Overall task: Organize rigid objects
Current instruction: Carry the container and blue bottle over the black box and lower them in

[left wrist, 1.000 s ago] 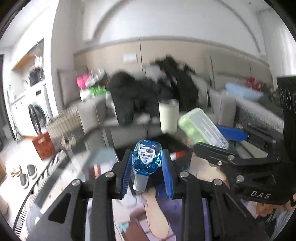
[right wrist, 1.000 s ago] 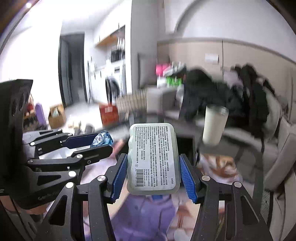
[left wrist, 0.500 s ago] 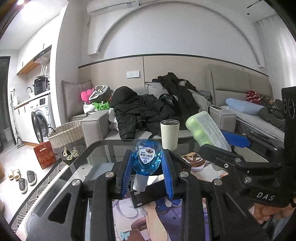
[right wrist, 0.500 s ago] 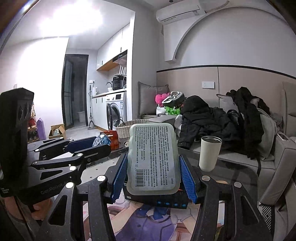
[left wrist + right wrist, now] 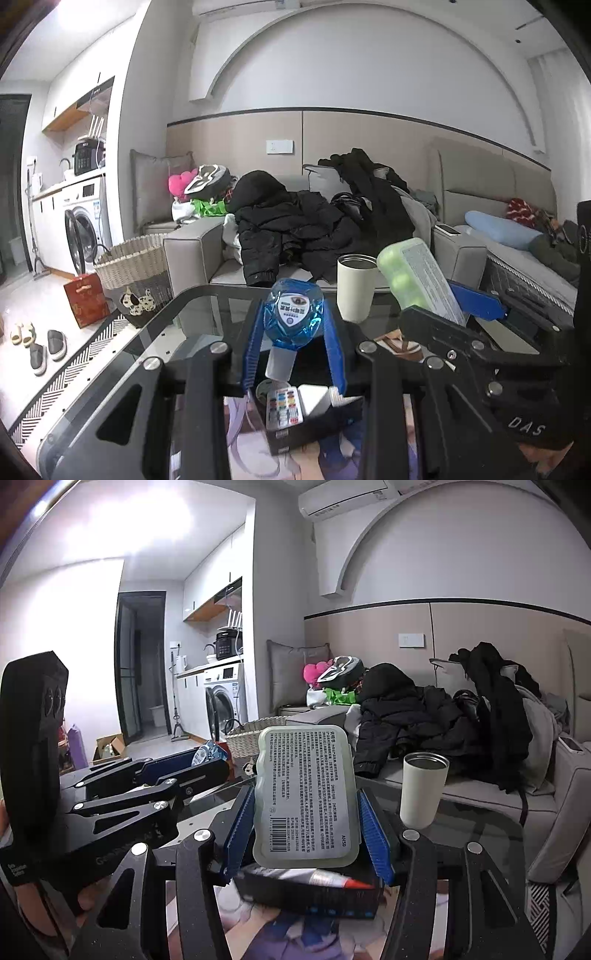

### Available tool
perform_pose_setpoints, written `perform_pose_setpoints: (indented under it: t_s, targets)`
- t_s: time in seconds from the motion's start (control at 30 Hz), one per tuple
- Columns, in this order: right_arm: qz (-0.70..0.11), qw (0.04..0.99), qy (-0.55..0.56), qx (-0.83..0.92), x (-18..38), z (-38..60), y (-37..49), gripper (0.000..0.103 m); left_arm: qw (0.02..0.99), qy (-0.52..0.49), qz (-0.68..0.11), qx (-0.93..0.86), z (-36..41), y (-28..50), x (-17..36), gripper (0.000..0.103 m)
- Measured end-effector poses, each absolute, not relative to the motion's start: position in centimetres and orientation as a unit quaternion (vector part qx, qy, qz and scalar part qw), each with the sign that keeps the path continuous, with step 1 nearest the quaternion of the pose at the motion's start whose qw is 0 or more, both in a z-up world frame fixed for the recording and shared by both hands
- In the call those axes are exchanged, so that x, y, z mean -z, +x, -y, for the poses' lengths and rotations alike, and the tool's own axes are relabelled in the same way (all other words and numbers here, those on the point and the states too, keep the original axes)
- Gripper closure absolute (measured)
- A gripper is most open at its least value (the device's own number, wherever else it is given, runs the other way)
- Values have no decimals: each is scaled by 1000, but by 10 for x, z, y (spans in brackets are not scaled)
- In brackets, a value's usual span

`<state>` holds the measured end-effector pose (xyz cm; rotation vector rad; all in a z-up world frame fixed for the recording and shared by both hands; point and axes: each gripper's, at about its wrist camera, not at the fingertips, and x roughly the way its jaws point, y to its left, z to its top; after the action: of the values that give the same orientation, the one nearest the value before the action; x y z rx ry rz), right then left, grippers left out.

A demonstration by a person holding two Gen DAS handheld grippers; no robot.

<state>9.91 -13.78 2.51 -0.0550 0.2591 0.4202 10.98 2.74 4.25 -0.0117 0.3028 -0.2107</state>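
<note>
The left claw [image 5: 294, 343] is clamped on a small blue bottle [image 5: 293, 317], its 2 blue pads pressed against the bottle's sides. The bottle hangs upside down, its pale cap [image 5: 279, 365] pointing down, above an open black box [image 5: 314, 421] that sits on the glass worktop [image 5: 207, 306]. Inside the box lie a flat packet with coloured squares [image 5: 283, 406] and a white item [image 5: 314, 398] beside it.

The right claw [image 5: 306, 823] is clamped on a flat pale-green case [image 5: 306, 797], gripped at its 2 long edges and held upright with its printed label and barcode toward the camera. In the left wrist view the same case [image 5: 417, 280] leans tilted to the right of the bottle, and round green pieces show through its side. Below the case, in the right wrist view, the black box [image 5: 317, 897] holds a tube with a red tip [image 5: 325, 878].

The 2 claws are held near each other over the box; the left claw [image 5: 207, 760] shows at the left of the right wrist view with the blue bottle [image 5: 208, 752] peeking between its fingers. A cream cup with a dark rim [image 5: 423, 790] stands upright on the worktop beyond the box, apart from both claws. Behind it a grey sofa [image 5: 192, 247] is piled with black jackets [image 5: 295, 229], and a woven basket [image 5: 133, 266] stands on the floor beside the sofa's end.
</note>
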Motion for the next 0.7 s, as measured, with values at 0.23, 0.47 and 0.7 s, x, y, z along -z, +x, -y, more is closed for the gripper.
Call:
perform_pose_setpoints:
  t_s: [0.23, 0.47, 0.7]
  targets:
    - [-132, 973, -14, -189, -32, 127, 141, 47, 984, -30, -154, 86, -31, 145, -38, 73]
    - [-141, 974, -5, -179, -28, 126, 167, 47, 982, -46, -164, 78, -35, 158, -34, 73]
    - [-160, 973, -2, -168, -21, 132, 179, 47, 974, -48, -204, 81, -34, 170, -25, 73]
